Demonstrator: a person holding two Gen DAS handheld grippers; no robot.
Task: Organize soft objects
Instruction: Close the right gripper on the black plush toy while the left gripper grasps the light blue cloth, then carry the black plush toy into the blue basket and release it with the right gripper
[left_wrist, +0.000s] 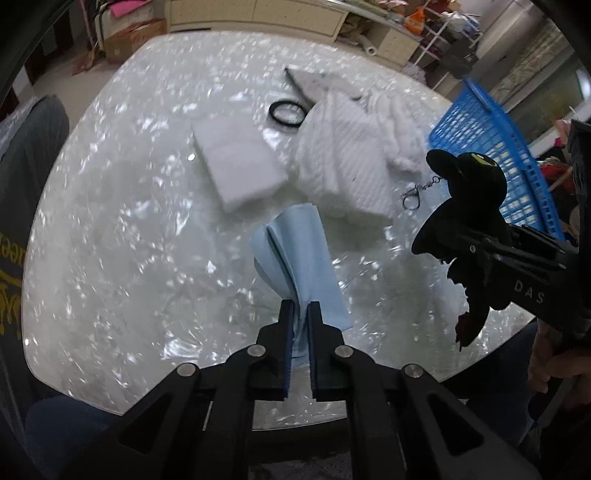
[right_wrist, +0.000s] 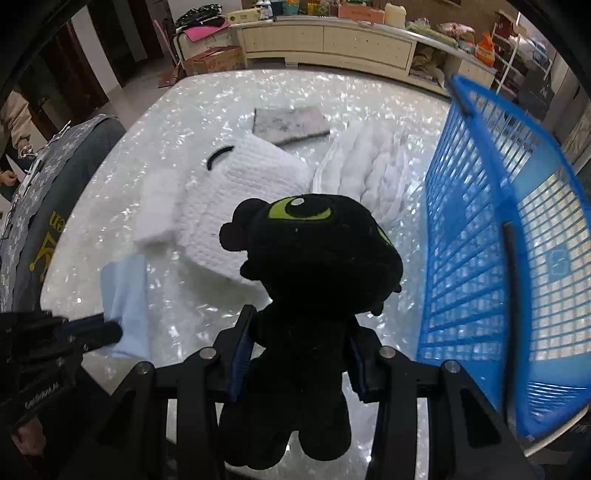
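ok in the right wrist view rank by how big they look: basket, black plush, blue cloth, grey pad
1. basket
2. black plush, though it sits close to the camera, which inflates it
3. and 4. blue cloth and grey pad: look alike, and the pad is farther off, so no ranking

Counts: 1 black plush (right_wrist: 314, 266), lower centre. 1 blue cloth (left_wrist: 299, 254), lower centre of left view. 1 blue basket (right_wrist: 476, 236), right edge. 1 grey pad (right_wrist: 290, 123), upper centre. 1 black ring (left_wrist: 287, 113), upper centre. 1 flat white pad (left_wrist: 236, 162). White textiles: 2 visible, knit (right_wrist: 236, 206) and ribbed (right_wrist: 373, 166). 2 tongs: left (left_wrist: 300, 325), right (right_wrist: 299, 339). 1 table (left_wrist: 110, 240).
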